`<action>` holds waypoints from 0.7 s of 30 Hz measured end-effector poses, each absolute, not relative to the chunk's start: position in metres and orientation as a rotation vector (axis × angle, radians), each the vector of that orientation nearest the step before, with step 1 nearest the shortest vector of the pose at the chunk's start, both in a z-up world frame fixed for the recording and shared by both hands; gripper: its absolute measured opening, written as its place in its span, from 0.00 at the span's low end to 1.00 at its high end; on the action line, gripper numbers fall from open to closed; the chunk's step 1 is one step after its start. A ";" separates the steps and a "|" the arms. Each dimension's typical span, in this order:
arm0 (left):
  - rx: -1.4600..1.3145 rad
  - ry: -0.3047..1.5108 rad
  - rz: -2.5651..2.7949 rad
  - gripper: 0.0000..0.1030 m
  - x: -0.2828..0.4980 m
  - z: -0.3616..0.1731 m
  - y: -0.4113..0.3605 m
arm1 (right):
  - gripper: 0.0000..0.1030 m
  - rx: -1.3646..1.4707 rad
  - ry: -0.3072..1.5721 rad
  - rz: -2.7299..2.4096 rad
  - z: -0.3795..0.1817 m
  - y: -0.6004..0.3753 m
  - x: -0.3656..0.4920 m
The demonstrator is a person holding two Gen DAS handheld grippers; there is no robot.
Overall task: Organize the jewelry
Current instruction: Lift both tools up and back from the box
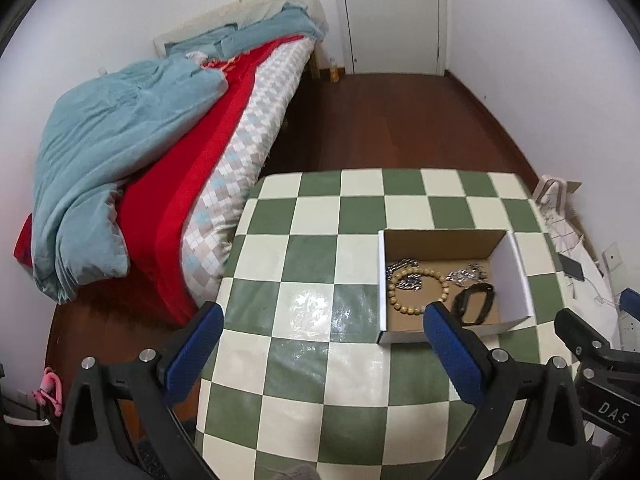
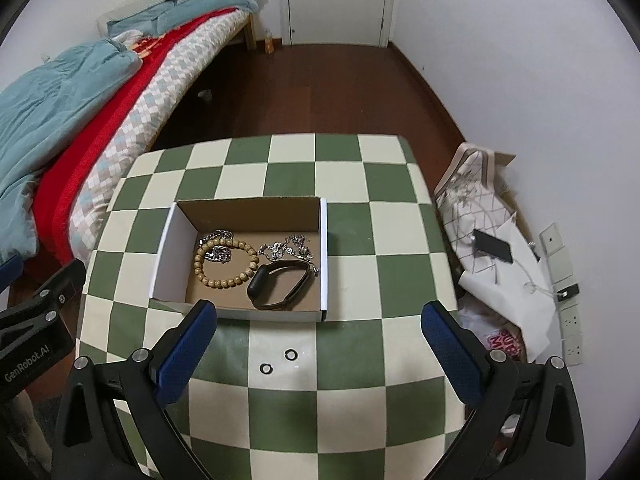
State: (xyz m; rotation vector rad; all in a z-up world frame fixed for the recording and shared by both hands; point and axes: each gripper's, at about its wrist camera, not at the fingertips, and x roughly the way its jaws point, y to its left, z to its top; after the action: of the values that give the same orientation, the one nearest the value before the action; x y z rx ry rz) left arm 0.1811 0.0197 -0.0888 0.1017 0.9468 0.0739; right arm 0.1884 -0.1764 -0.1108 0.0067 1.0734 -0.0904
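An open cardboard box stands on the green-and-cream checked table. In it lie a wooden bead bracelet, a black wristband and silver chains. Two small dark rings lie on the table in front of the box. My right gripper is open and empty above the rings. My left gripper is open and empty over the table, left of the box.
A bed with blue and red bedding stands left of the table. A patterned bag, a phone and papers lie to the right by the wall. A door is at the back.
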 end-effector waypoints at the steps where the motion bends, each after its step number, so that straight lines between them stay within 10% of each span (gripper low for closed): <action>1: 0.100 0.935 0.069 0.99 0.177 -0.085 0.019 | 1.00 0.006 1.063 -0.090 -0.106 -0.176 0.184; 21: 0.080 0.711 0.195 0.99 0.114 -0.049 0.029 | 1.00 0.050 0.885 -0.089 -0.033 -0.173 0.109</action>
State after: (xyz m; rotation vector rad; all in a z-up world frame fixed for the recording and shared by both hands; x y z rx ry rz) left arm 0.1143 0.0292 -0.0485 0.0805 0.7115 0.1945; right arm 0.1085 -0.1730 -0.0326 0.0501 0.8851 -0.0888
